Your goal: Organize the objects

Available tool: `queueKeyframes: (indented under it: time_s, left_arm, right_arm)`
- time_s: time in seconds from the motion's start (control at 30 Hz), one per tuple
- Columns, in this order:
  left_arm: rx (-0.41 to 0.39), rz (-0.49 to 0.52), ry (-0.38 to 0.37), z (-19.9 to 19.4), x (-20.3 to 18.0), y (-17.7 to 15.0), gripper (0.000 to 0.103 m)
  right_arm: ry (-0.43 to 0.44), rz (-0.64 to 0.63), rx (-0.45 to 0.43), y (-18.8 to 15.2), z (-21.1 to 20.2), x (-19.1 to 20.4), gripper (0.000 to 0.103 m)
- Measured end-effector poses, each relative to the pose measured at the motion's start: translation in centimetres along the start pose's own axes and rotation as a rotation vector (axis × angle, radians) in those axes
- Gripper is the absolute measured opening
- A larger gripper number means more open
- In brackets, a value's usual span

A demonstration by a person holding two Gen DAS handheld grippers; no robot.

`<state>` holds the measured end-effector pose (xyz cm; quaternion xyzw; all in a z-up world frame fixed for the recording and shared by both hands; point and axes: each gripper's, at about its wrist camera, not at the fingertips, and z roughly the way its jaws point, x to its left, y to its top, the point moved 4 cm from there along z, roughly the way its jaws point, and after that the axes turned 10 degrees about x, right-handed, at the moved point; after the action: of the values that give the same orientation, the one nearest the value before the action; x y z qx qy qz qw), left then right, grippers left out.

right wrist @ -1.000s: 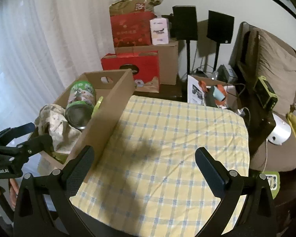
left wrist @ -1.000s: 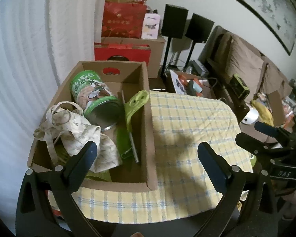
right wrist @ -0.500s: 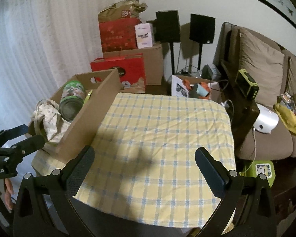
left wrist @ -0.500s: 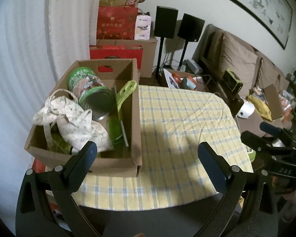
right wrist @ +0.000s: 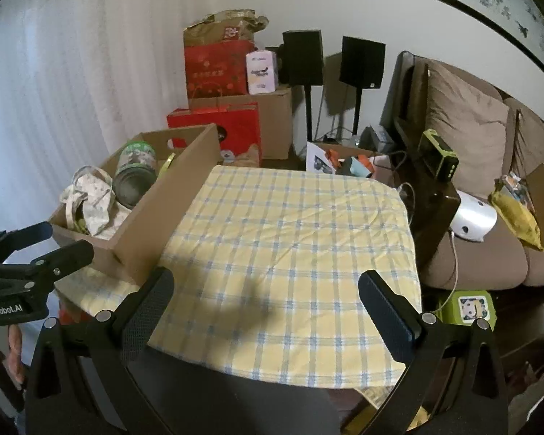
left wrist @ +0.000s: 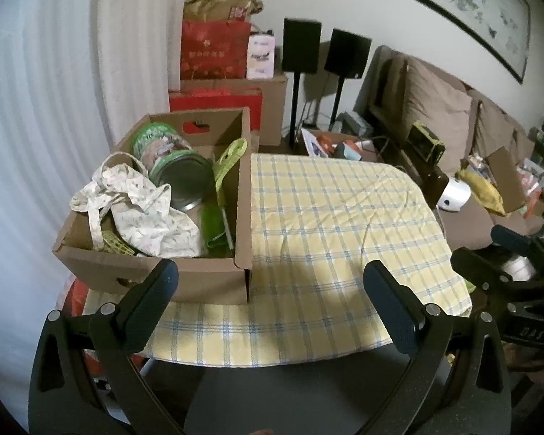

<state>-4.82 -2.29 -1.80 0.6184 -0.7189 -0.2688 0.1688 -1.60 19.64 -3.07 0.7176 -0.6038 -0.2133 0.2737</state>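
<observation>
Both the left gripper (left wrist: 272,299) and right gripper (right wrist: 266,299) hang empty, fingers spread wide, before the near edge of the checked tablecloth (left wrist: 330,217). On the cloth's left side sits the cardboard box (left wrist: 203,279), holding a green can (left wrist: 174,163), cloth bag (left wrist: 141,206) and green tool (left wrist: 228,159).

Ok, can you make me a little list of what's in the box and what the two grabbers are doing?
box: cardboard box on the left of the checked tablecloth
in the box: green tin can on its side, white cloth bag, green plastic tool
tablecloth: bare beside the box
left gripper: jaws wide apart, holding nothing
right gripper: jaws wide apart, holding nothing
</observation>
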Motion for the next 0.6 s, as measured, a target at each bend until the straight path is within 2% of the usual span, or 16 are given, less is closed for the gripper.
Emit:
queueKeyframes:
  time_s: [0.07,0.2,0.33,0.6]
  left_arm:
    - [0.023,0.009,0.019,0.09,-0.22,-0.34,0.102]
    - [0.021,0.003,0.006,-0.51,-0.59,-0.7,0.102]
    - [0.017,-0.01,0.035,-0.77,-0.53,-0.82,0.102]
    - [0.032,-0.035,0.021,-0.33,-0.33,-0.81,0.102]
  right_arm:
    - [-0.001,0.002,-0.003,-0.23,-0.21,-0.11,0.103]
    - [0.008,0.013,-0.003,-0.51,-0.51,-0.34,0.103]
    - [0.001,0.02,-0.004,-0.55,-0.57,-0.56,0.103]
    - [0.0,0.022,-0.001,-0.72,-0.52,-0.53,0.103]
